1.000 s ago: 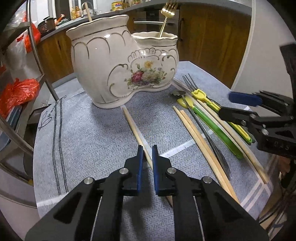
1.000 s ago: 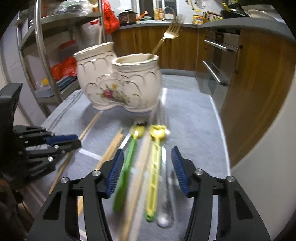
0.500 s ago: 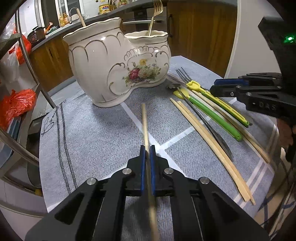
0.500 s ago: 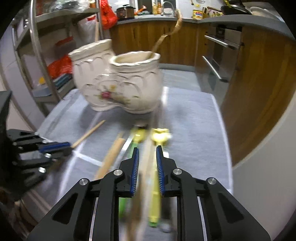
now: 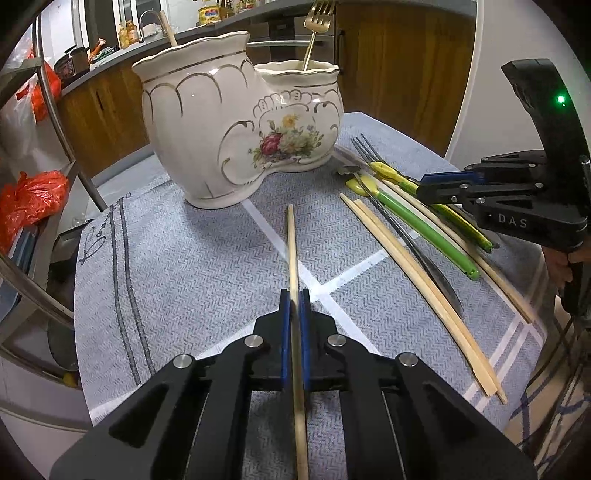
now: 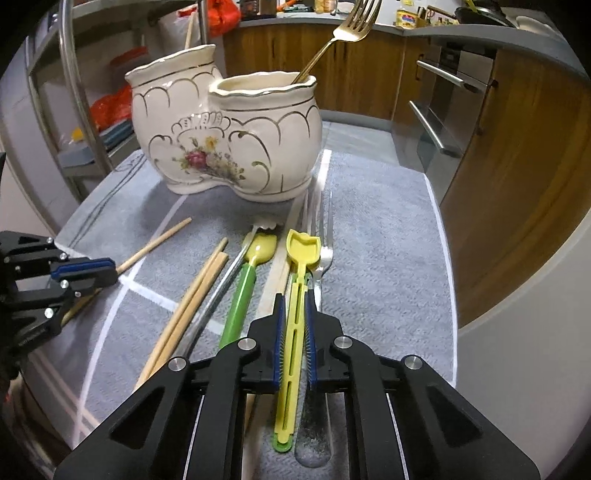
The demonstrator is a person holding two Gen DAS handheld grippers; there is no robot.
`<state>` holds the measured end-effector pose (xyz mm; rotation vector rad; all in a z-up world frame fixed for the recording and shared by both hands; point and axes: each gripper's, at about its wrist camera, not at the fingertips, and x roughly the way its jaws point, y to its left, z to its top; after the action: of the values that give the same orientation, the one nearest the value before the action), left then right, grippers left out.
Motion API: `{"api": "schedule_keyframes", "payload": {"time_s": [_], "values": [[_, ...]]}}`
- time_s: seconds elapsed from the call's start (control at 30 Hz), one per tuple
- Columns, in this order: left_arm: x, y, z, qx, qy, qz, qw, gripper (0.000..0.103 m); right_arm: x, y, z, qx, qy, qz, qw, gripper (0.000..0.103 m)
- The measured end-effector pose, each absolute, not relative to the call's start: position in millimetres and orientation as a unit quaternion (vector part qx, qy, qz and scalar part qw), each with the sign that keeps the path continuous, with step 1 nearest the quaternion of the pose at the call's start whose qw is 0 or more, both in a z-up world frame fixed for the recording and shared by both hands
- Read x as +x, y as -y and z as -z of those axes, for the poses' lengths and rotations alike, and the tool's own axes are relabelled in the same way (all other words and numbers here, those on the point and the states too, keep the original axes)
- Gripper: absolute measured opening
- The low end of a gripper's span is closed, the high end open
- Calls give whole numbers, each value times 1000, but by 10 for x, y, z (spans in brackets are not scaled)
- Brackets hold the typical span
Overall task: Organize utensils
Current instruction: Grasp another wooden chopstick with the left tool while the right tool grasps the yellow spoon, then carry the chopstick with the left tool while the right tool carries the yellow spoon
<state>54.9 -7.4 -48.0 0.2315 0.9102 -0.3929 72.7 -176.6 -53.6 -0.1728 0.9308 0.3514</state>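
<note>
My left gripper (image 5: 294, 295) pinches a wooden chopstick (image 5: 291, 240) at frame centre; my right gripper (image 6: 294, 301) clamps the yellow utensil (image 6: 300, 258). Both grips sit far back — long tips may swing, clipping the ceramic holder (image 6: 236, 147) rim upper centre.

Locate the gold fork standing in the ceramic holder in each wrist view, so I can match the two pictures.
Left wrist view: the gold fork is at top centre, rising from the holder's lower right-hand pot.
Right wrist view: the fork is at top, right of centre, leaning right out of the nearer pot.
Shared landmark: the floral ceramic utensil holder, on the grey cloth in both views.
</note>
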Motion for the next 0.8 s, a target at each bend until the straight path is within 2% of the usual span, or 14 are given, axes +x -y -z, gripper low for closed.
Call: {"api": "schedule_keyframes", "payload": {"time_s": [0.8], "values": [[670, -22, 511, 102, -442, 201, 868, 5, 737, 1654, 523, -126, -474, -181, 852, 12]]}}
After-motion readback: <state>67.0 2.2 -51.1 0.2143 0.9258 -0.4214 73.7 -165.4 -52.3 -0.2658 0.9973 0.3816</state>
